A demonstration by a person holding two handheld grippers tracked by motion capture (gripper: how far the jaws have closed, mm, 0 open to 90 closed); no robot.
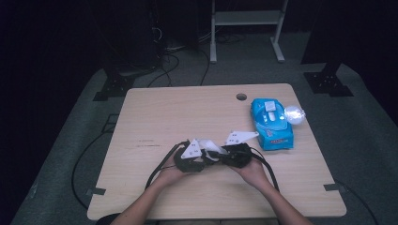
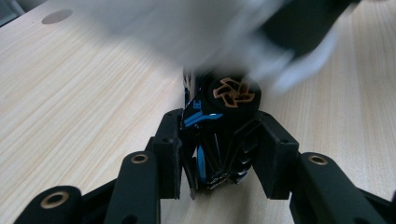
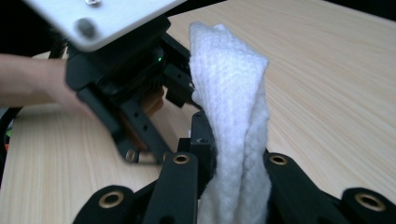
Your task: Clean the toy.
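Pale wooden table (image 1: 155, 117), round hole near far edge. Blue soft pack of wet wipes (image 1: 271, 123), well off to the outer side of right gripper (image 1: 224, 154), clear plastic ball just beyond it. Left gripper (image 1: 202, 158) and right gripper meeting nose to nose over near-centre of table.

White fluffy wipe (image 3: 233, 140): pinched between right gripper's jaws, standing up out of them as a folded strip toward the left gripper. Small black cylinder with blue markings and orange fan-shaped emblem on its end (image 2: 224, 121): clamped between left gripper's jaws, end pointing forward, wipe a white blur just ahead of it.

Step in hand, as judged: wiping the clamped cylinder with the held wipe. Next move likely calls for bringing wipe against cylinder face and rubbing, keeping both grips firm.

Hard to make out: what the cylinder actually is; whether wipe touches it now; contact zone masked by grey plates from above.
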